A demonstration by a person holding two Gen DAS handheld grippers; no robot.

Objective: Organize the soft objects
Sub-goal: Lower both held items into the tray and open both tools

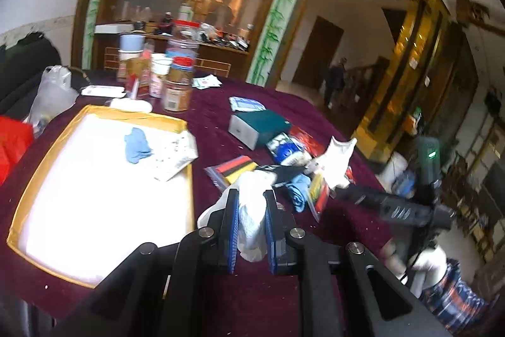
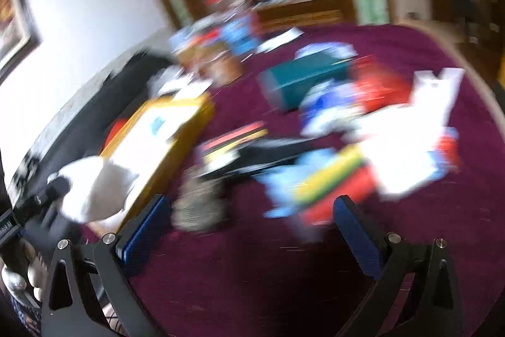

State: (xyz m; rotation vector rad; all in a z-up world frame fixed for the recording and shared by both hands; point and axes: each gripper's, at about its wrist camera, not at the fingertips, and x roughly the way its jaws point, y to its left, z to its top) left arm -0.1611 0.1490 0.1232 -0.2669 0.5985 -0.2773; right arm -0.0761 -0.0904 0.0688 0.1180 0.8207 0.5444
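Observation:
My left gripper [image 1: 251,194] is shut on a crumpled white cloth [image 1: 252,220], held above the maroon tablecloth just right of a gold-rimmed tray [image 1: 186,179]. Inside the tray lie a blue cloth [image 1: 137,146] and a white patterned cloth [image 1: 176,155]. A second blue cloth [image 1: 300,193] and a white cloth [image 1: 336,160] lie in the pile to the right. The right wrist view is blurred by motion. In it my right gripper [image 2: 251,201] is open with nothing between its pads, above the table in front of the pile. The left gripper's white cloth [image 2: 94,188] shows at the left, beside the tray [image 2: 195,116].
A teal box [image 1: 262,123], a blue-and-white packet [image 1: 284,147] and striped colourful packets [image 1: 233,169] lie mid-table. Jars and cups [image 1: 180,75] stand at the back, with a plastic bag [image 1: 53,90] at the left. The round table's edge [image 2: 473,65] curves on the right.

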